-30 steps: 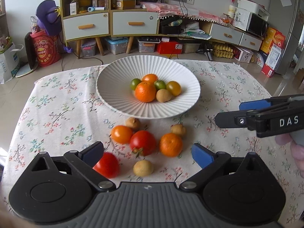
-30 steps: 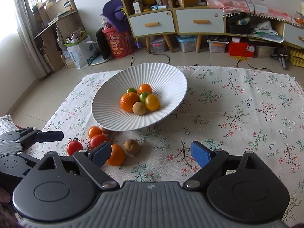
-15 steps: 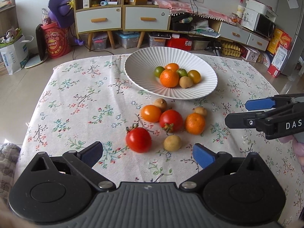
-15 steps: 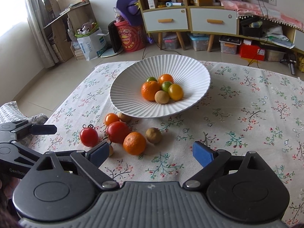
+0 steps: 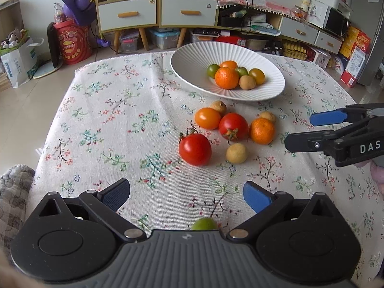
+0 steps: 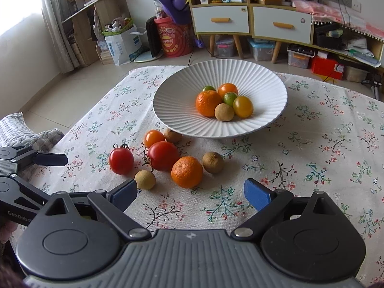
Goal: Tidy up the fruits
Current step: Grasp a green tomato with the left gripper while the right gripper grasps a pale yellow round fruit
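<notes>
Left view only: we see a green fruit (image 5: 204,224) at 6 o'clock, half hidden by the left gripper (image 5: 186,193).
Right view only: we see a curtained window at 10 o'clock.
Surface: a floral tablecloth (image 6: 324,144); a drawer cabinet (image 6: 249,21) behind at 12 o'clock.
Fruits: two red tomatoes (image 6: 121,161), an orange tomato, a mandarin (image 6: 187,172) and longans lie loose near the ribbed white plate (image 6: 264,76), which holds six more.
Claws: we see both released, the right gripper (image 6: 190,192) holding nothing.
</notes>
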`<state>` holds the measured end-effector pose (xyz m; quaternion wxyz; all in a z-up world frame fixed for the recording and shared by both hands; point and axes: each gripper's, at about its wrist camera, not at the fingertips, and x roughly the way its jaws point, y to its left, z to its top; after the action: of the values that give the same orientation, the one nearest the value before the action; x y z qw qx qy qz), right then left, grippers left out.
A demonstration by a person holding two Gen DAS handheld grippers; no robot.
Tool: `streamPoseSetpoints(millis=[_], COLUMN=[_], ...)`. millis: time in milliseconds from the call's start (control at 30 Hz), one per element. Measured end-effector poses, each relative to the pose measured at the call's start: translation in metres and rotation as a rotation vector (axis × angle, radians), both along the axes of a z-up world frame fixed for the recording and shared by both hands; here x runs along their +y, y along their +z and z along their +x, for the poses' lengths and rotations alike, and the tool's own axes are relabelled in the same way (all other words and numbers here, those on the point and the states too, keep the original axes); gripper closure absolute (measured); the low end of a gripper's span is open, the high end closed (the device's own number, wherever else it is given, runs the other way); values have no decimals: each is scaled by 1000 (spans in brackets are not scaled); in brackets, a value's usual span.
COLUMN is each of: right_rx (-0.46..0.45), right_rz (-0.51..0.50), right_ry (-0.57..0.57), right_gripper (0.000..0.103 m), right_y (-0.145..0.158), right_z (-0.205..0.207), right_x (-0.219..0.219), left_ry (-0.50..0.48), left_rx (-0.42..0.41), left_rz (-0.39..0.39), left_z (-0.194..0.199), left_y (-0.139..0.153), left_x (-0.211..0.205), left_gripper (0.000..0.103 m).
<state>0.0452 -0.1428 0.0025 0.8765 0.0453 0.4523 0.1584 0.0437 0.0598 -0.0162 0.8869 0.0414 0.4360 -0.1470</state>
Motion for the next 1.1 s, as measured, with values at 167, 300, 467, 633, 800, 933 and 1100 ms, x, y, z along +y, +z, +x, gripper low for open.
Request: streamPoseSetpoints(millis=[167,300,467,633,800,933,1100], right_rx=[12,31,69,66,65,62,33], right_rz=[-2,8,16,9,15,15,-8], right_ry=[31,57,89,119,113,119,133], right_gripper=[8,10,28,45,53,61,71], right_y=[-3,-6,-14,-17,-19,-20,-19], right_z=[-1,-1,2,6,11,14,13], right_x=[11,22,34,44,48,55,61], left_ry=[-46,-72,-90,-103,-102,-106,-105], left_rx=[96,159,202,212,209,207,193], left_rz=[11,-14,-10,-7,-9,-10,-4], left_z=[-5,-9,-12,-15,-15,-16,-16], left_y=[-3,-5,-12,-14,-13,-12,-12], left_x=[-1,2,2,3,5,5,3], left_gripper=[10,21,41,60,75,85,85])
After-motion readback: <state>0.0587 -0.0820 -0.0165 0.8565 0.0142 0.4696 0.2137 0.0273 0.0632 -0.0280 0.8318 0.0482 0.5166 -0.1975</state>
